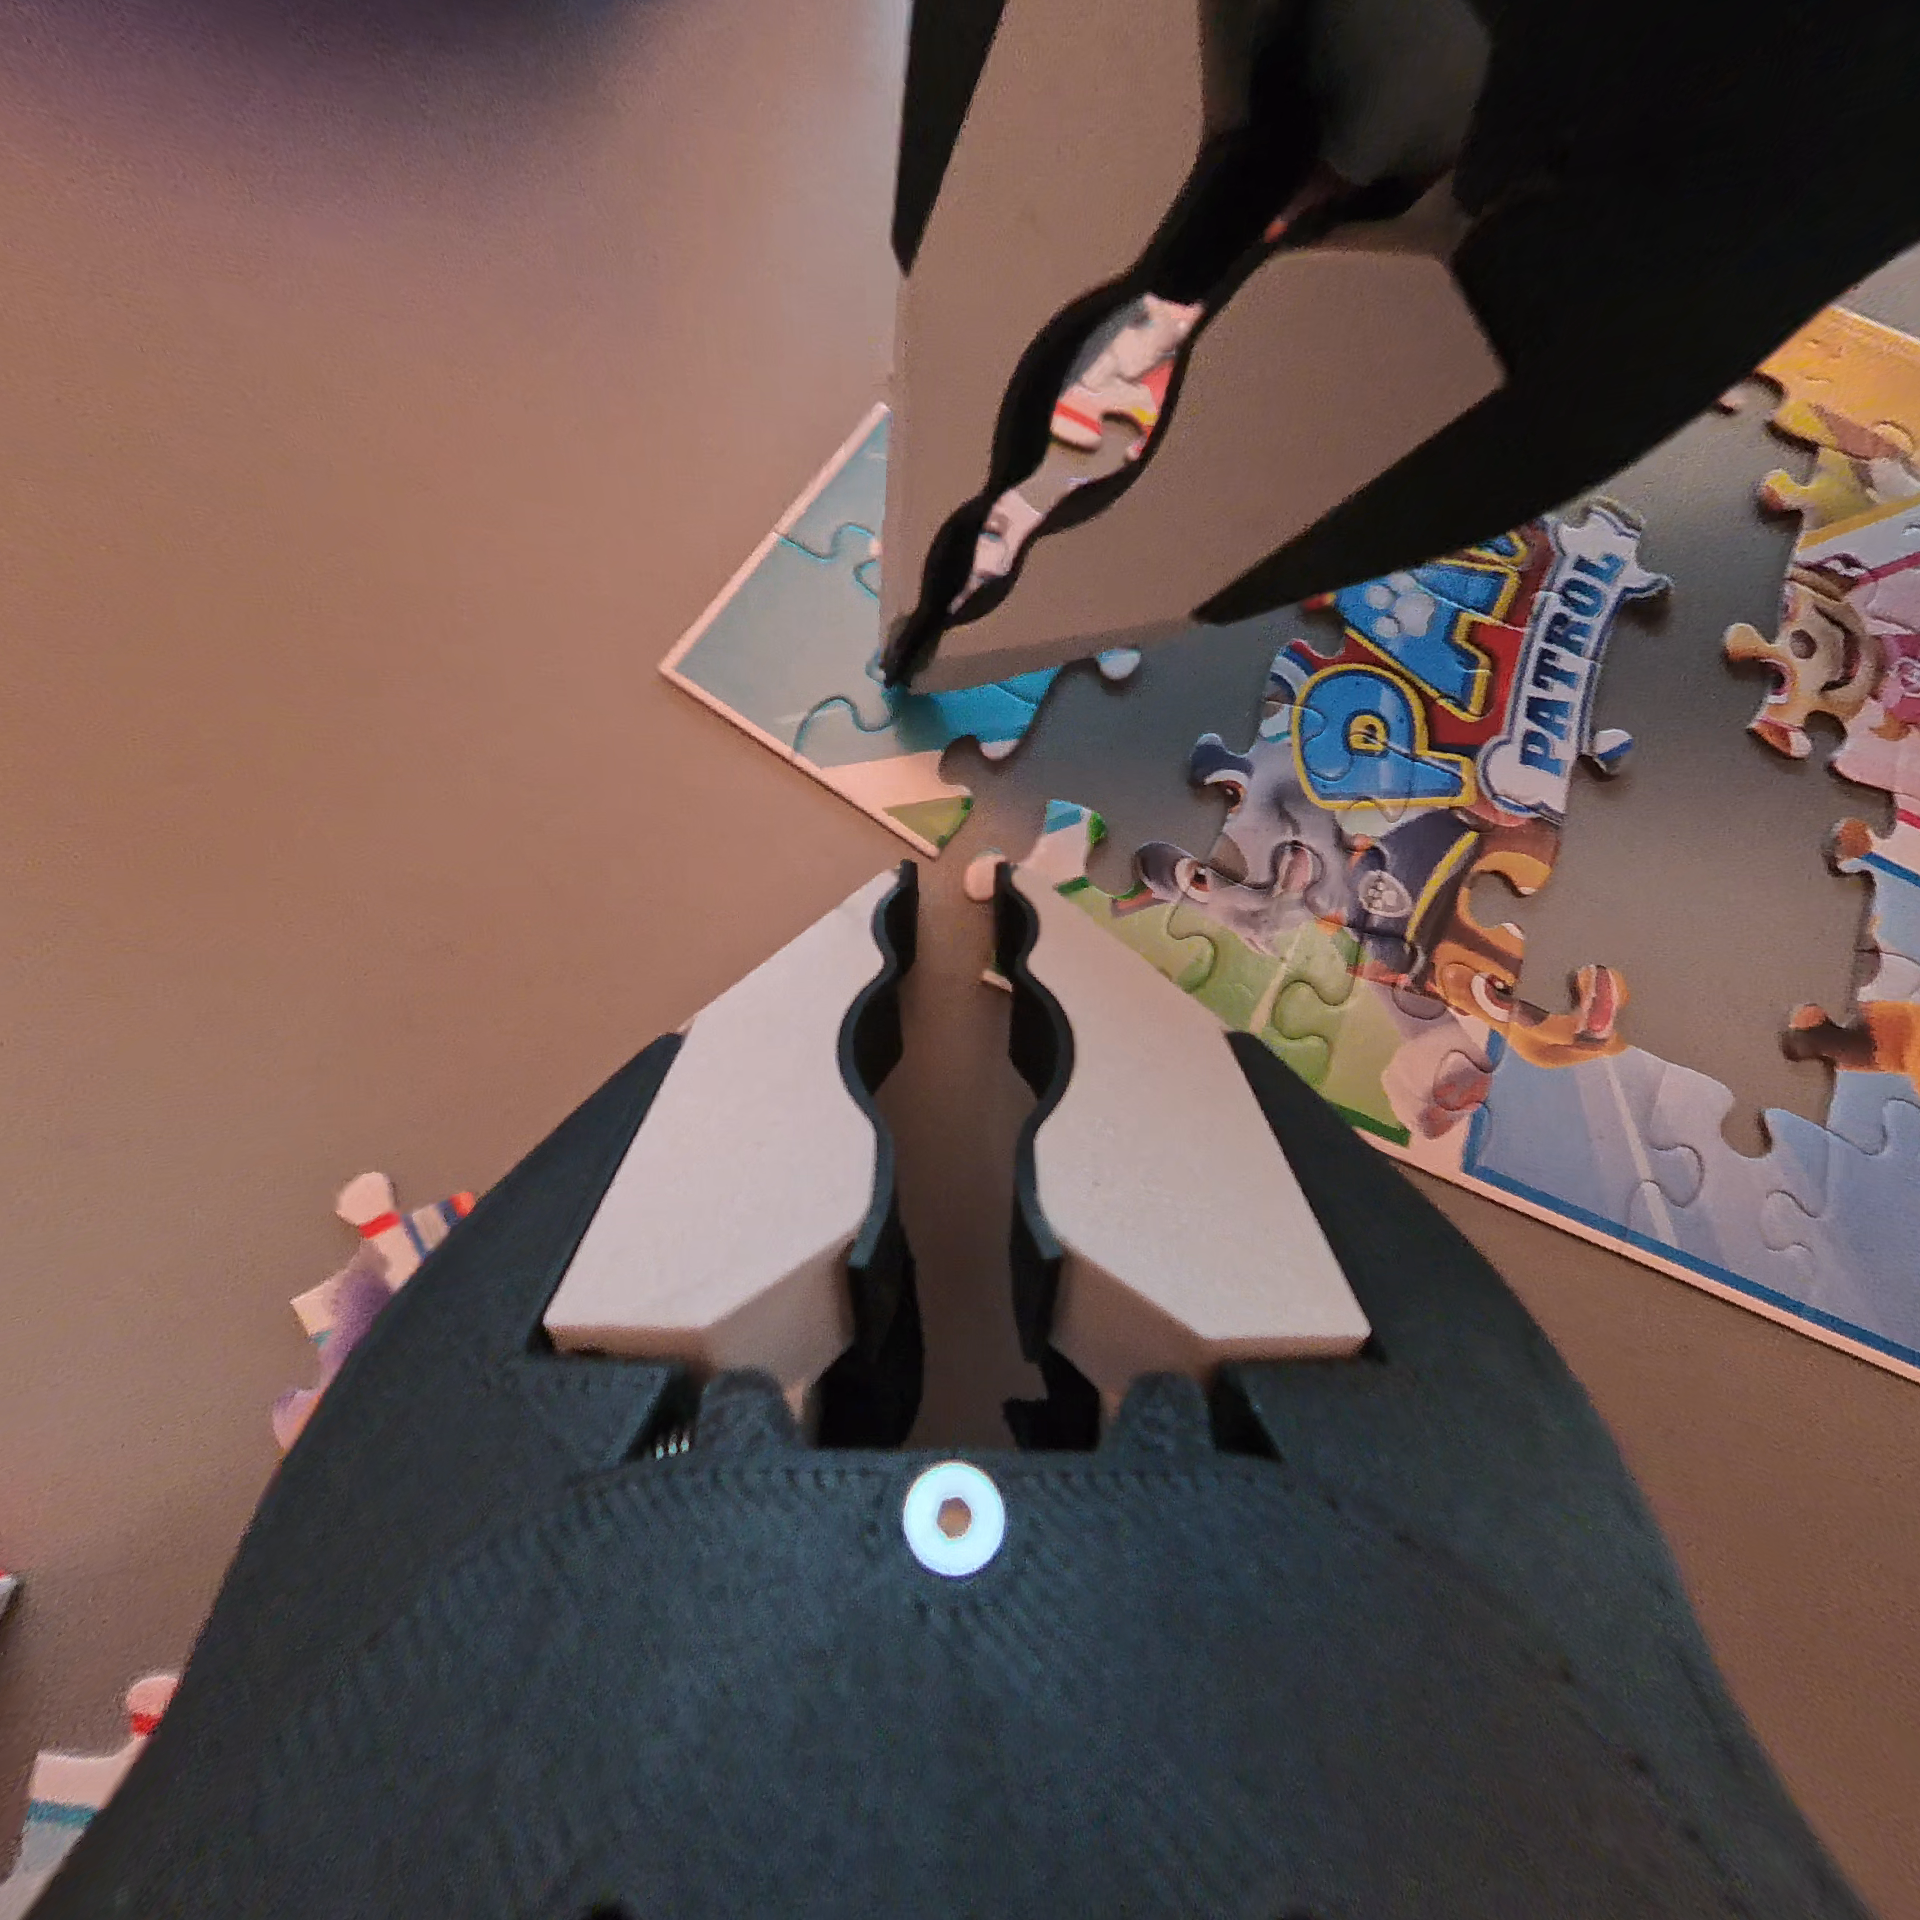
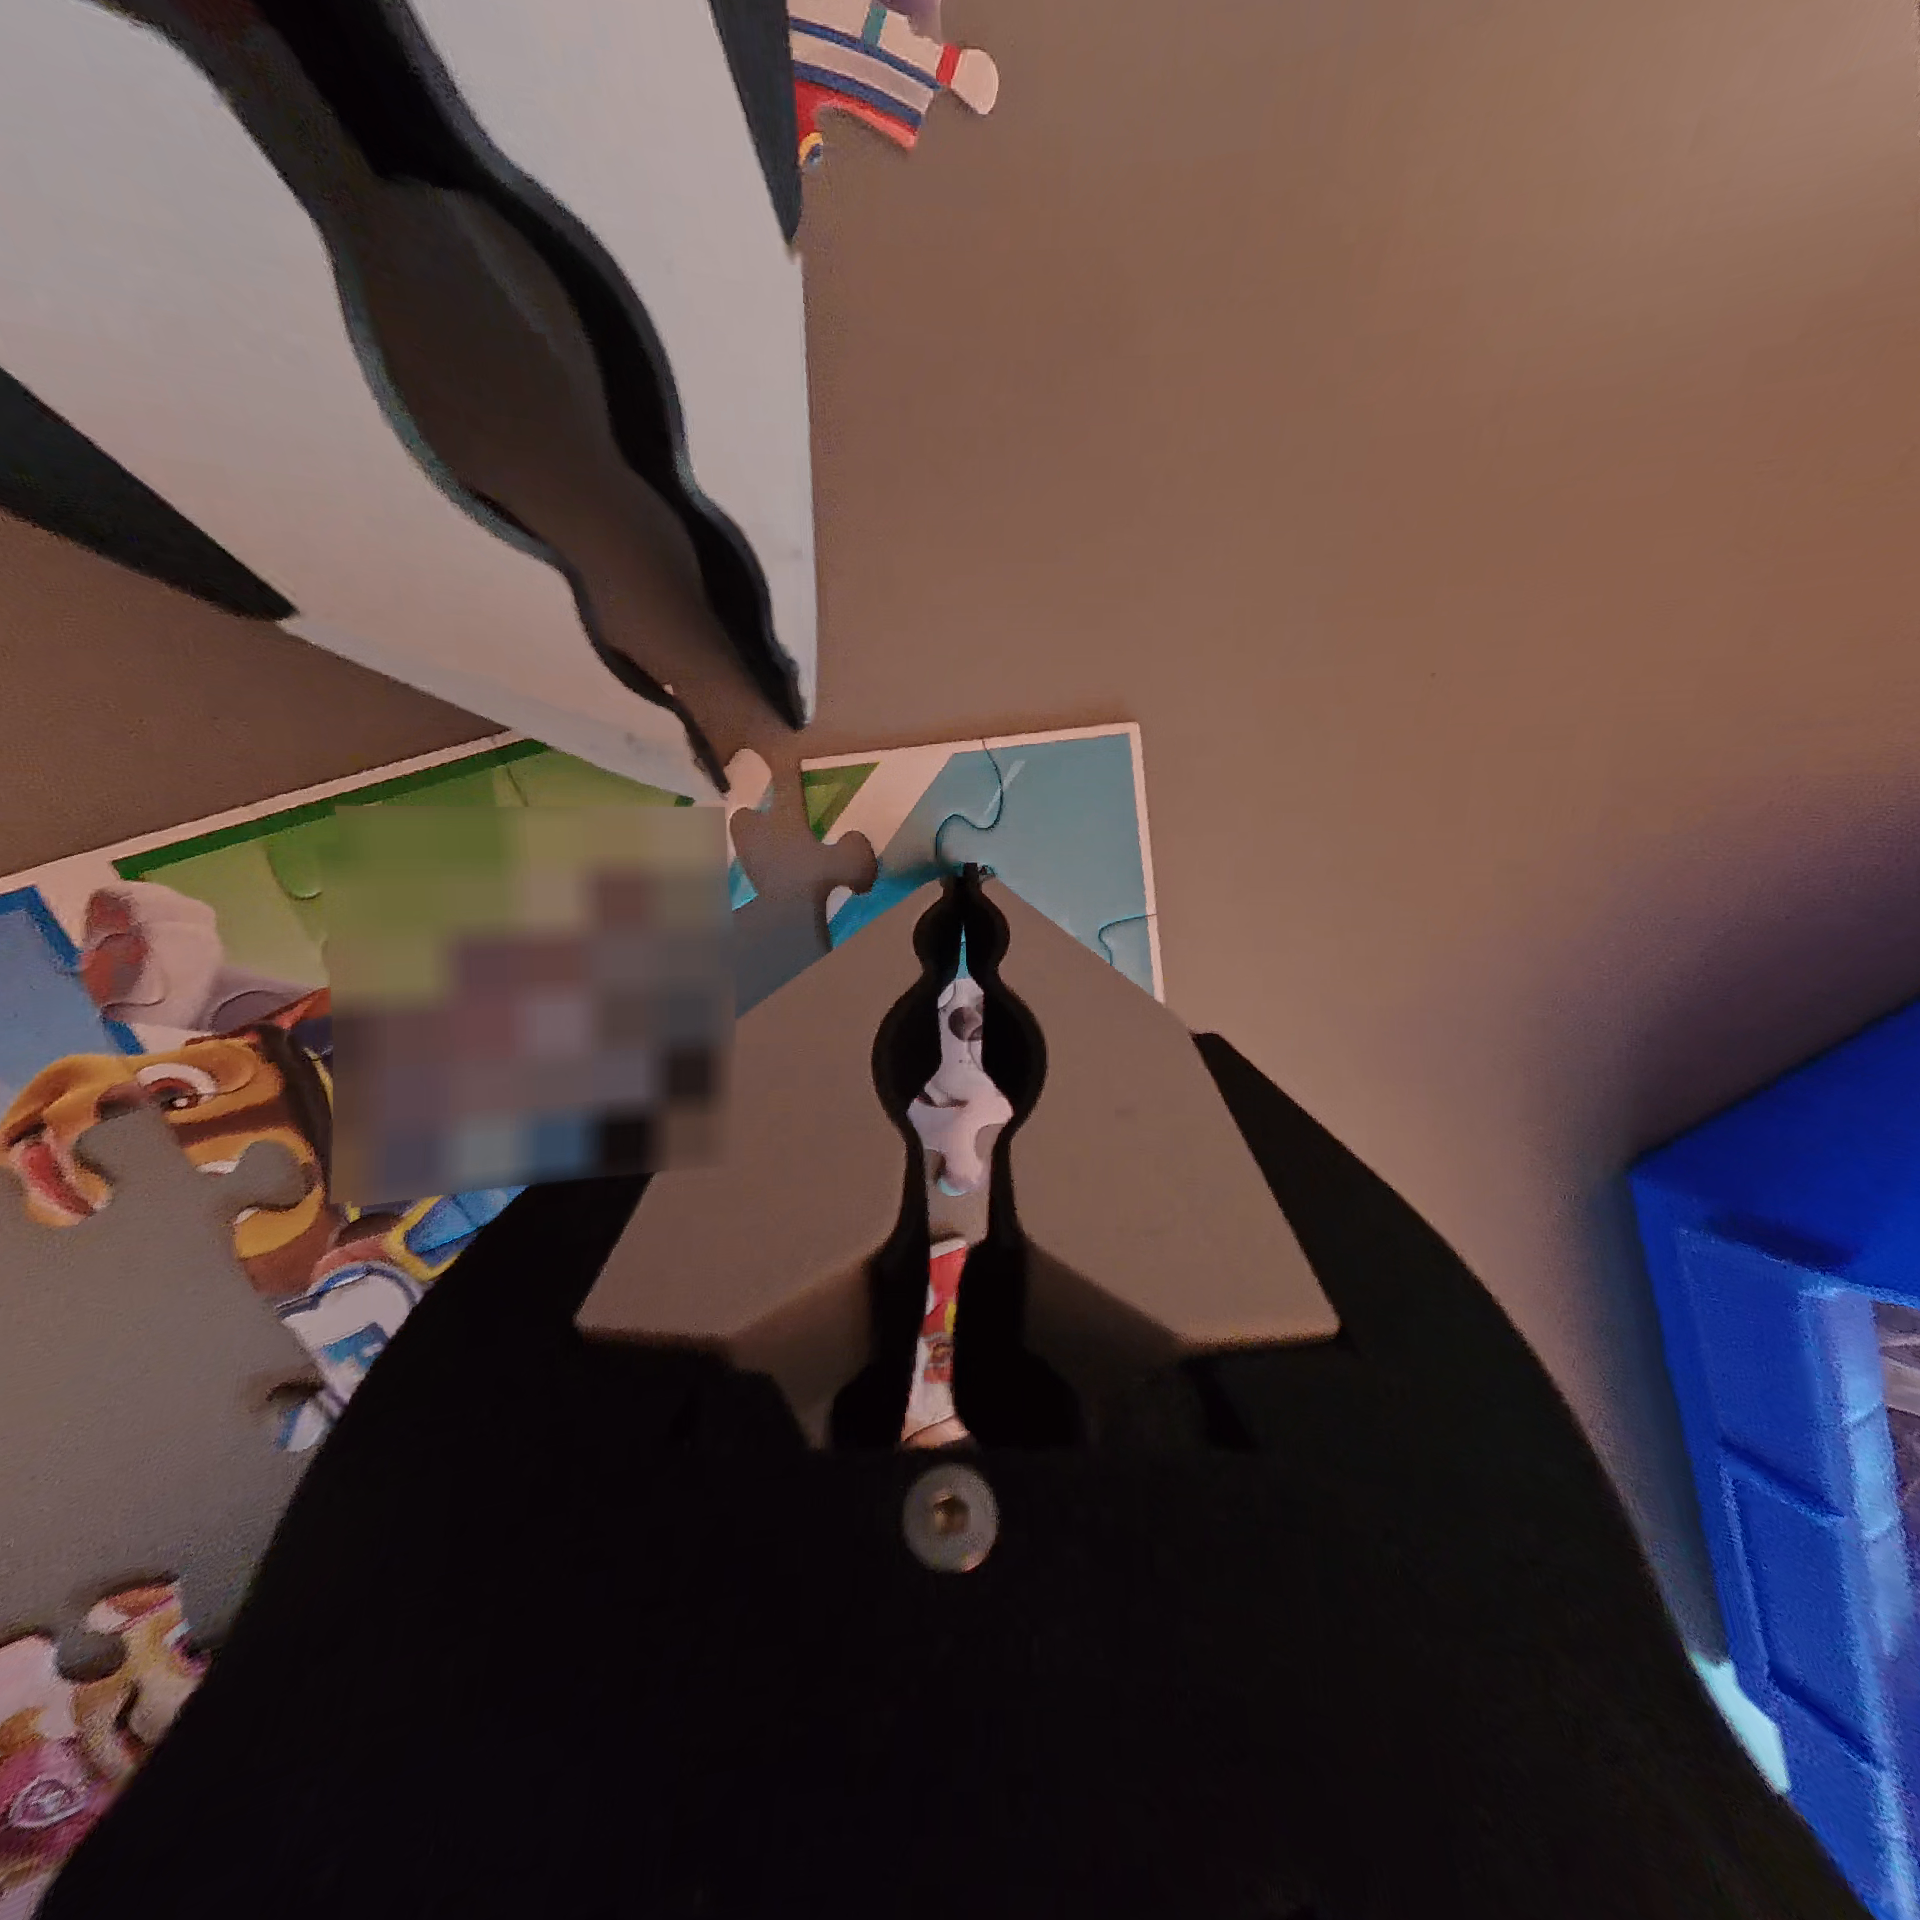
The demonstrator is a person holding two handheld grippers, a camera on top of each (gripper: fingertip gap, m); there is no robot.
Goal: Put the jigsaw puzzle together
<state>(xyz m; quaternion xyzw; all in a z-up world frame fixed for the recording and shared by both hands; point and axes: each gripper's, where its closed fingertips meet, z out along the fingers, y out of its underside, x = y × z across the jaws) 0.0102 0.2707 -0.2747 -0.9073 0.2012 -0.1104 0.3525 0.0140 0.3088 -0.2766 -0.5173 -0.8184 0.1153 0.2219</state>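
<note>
The left gripper [image 1: 956, 883], black with pale grey wedge-shaped finger blocks and wavy black pads, hovers low over the brown table [image 1: 364, 623] with its fingers slightly apart and nothing between them. Its tips sit just at the near edge of the partly assembled cartoon jigsaw puzzle [image 1: 1403, 935], beside a gap in the border where bare table shows through. Behind the gripper, by its left flank, lie loose puzzle pieces [image 1: 364, 1247] printed in white, red and purple.

Farther out, the right gripper [image 1: 904, 665], of the same black and grey build, comes down from above with its fingers pressed together; its tips touch the light-blue corner section [image 1: 790, 623] of the puzzle. Whether they pinch anything I cannot tell. In the right wrist view, a narrow slit between the closed pads shows puzzle artwork lying underneath. A single loose piece [image 2: 894, 83] lies on the table beyond the puzzle, and a bright blue plastic box [image 2: 1787, 1403] stands well off to the right
</note>
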